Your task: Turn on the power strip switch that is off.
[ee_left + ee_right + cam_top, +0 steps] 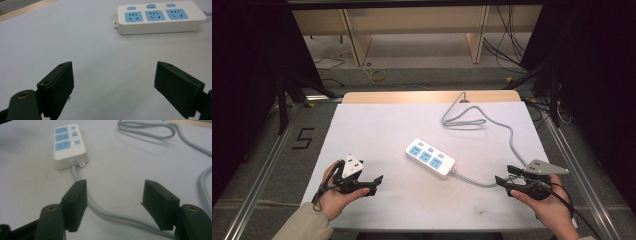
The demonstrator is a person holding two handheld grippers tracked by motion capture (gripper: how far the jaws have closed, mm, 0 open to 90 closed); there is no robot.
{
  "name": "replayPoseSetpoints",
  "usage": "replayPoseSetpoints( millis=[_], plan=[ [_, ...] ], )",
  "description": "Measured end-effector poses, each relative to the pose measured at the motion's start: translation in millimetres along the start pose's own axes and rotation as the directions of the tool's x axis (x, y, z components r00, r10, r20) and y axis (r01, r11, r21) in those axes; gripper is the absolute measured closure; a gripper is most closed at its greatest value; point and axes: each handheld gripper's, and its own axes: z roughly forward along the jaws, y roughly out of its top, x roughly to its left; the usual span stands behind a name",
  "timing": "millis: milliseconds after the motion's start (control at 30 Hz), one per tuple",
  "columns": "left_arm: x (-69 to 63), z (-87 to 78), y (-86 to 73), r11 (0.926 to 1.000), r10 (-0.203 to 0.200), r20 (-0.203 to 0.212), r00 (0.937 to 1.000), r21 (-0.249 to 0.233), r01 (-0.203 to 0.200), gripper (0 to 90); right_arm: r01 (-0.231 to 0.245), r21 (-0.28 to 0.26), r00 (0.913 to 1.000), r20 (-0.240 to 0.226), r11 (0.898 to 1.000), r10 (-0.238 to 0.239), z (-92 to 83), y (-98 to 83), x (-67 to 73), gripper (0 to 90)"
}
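— Where does the power strip (430, 157) lie?

— Flat near the middle of the white surface (377, 125), between the two claws and well apart from both, its three blue sockets facing up.

— And its cord (472, 180)?

— It leaves the strip's end and runs toward the right claw (504, 176); in the right gripper view it passes on the surface between the spread jaws, untouched.

— The left claw (374, 181)?

— Released too, jaws wide with nothing between them, pointing toward the strip.

Black two-jawed tools (374, 181) (504, 177) — screwed pads, grey three-cornered plates, trailing cables — beige sleeve (304, 224).
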Motion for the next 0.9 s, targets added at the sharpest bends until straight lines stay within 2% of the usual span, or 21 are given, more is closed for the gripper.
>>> replayPoseSetpoints(
  millis=[100,267,300,333,433,600,900],
  plan=[
    [1.9,2.2,-0.5,0.9999,-0.006,-0.005,1.0000,0.008,0.006,15.9,0.006,0.011,1.0000,-0.003,1.000,-0.006,0.4,3.3,2.5,47.0],
    [2.5,2.6,-0.1,0.9999,-0.010,-0.014,0.9999,0.002,0.010,16.0,0.027,0.017,0.9996,0.007,0.999,-0.027,-0.5,8.0,6.6,67.7],
    [2.5,2.4,0.0,1.0000,-0.007,-0.015,0.9999,0.004,0.007,16.0,0.027,0.017,0.9996,0.007,0.999,-0.027,-0.5,8.0,6.6,67.7],
    [2.2,2.9,0.2,0.9999,-0.011,-0.017,0.9998,0.002,0.011,16.0,0.045,0.014,0.9988,0.016,0.999,-0.046,-1.6,9.4,7.2,77.4],
    [2.4,3.6,0.0,0.9999,-0.011,-0.019,0.9998,0.005,0.011,16.1,0.062,0.011,0.9976,0.030,0.998,-0.063,-2.6,11.0,8.1,88.4],
    [2.6,4.3,0.4,0.9999,-0.013,-0.025,0.9996,0.003,0.013,16.2,0.069,0.025,0.9973,0.024,0.997,-0.070,-0.8,14.9,10.3,90.0],
    [2.2,5.0,0.5,1.0000,-0.002,-0.028,0.9996,0.006,0.003,16.3,0.083,0.041,0.9966,-0.008,0.996,-0.082,14.8,27.2,19.3,90.0]
  ],
)
